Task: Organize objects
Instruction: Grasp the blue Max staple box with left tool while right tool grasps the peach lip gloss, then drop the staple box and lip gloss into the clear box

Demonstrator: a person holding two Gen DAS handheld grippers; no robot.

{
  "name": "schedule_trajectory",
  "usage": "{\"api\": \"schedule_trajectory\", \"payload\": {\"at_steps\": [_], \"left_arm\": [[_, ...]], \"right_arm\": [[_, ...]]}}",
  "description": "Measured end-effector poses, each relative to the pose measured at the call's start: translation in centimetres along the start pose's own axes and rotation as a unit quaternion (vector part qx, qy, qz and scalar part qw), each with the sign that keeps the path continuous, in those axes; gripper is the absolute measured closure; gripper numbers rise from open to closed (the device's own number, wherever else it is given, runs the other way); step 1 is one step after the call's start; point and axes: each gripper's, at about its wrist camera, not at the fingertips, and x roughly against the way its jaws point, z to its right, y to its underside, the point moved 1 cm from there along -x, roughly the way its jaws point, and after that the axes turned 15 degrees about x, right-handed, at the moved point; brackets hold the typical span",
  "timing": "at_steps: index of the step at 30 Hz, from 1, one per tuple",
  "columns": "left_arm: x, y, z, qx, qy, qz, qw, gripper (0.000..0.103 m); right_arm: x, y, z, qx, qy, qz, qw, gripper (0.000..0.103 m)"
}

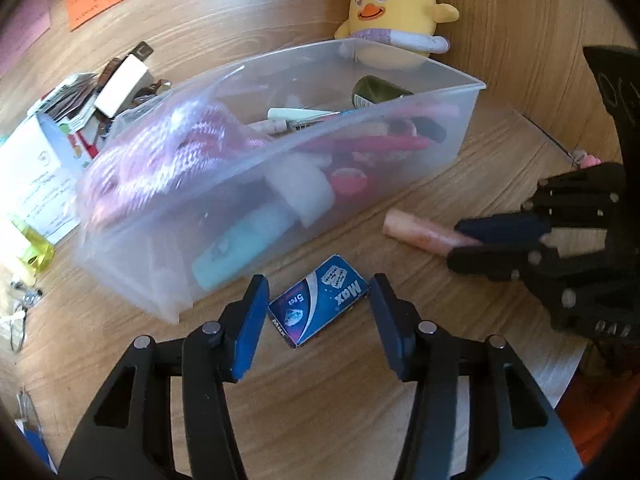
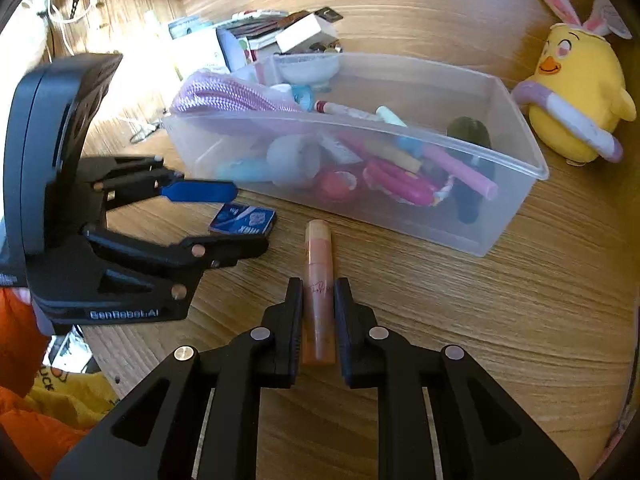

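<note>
Right wrist view: my right gripper [image 2: 318, 316] is closed snugly on the peach lip-gloss tube [image 2: 318, 276], which lies on the wooden table [image 2: 480, 320] beside the clear bin [image 2: 516, 200]. My left gripper [image 1: 318, 320] stands wide open, straddling the blue box [image 1: 318, 306], touching nothing.

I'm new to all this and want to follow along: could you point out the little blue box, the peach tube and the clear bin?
Blue Max box [image 1: 319, 305]: left wrist view, middle of its printed top.
Peach tube [image 2: 319, 264]: right wrist view, upper body.
Clear plastic bin [image 2: 516, 204]: right wrist view, near wall.
</note>
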Motion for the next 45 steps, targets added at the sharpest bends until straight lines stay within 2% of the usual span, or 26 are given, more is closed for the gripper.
{"api": "schedule_trajectory", "payload": {"at_steps": [4,10,17,21,26,29,35,40,42,45], "left_arm": [[1.0,1.2,0.3,-0.001,-0.011,0.005,0.9999,0.052],[2.5,1.2,0.1,0.035,0.004,0.022,0.9992,0.052],[6.8,-1.8,1.1,0.051,0.047,0.099,0.9926,0.051],[7.1,-4.2,1.8,0.058,0.06,0.124,0.9888,0.051],[6.0,-6.9,1.0,0.083,0.068,0.119,0.9871,0.051],[5.1,-8.0,1.1,0.087,0.058,0.116,0.9878,0.051],[2.7,-9.0,0.8,0.101,0.053,0.092,0.9892,0.051],[2.2,-9.4,0.6,0.106,0.055,0.087,0.989,0.05],[2.3,-9.4,0.5,0.103,0.065,0.073,0.9899,0.05],[2.6,-9.3,0.6,0.103,0.068,0.073,0.9897,0.047]], "right_arm": [[1.1,-0.1,0.2,-0.007,0.002,0.018,1.0,0.089],[2.9,-0.7,0.3,-0.012,0.008,0.045,0.999,0.089],[5.6,-2.2,1.1,-0.013,0.031,0.09,0.995,0.089],[6.2,-3.3,2.4,-0.022,0.048,0.11,0.993,0.089],[5.5,-4.3,4.5,-0.043,0.069,0.107,0.991,0.089],[4.6,-4.8,6.0,-0.058,0.072,0.102,0.99,0.089],[2.2,-5.8,7.4,-0.064,0.067,0.081,0.992,0.089],[0.9,-6.0,7.3,-0.059,0.062,0.065,0.994,0.089],[1.2,-5.9,7.4,-0.063,0.059,0.065,0.994,0.087],[2.0,-5.7,7.5,-0.066,0.061,0.073,0.993,0.081]]}}
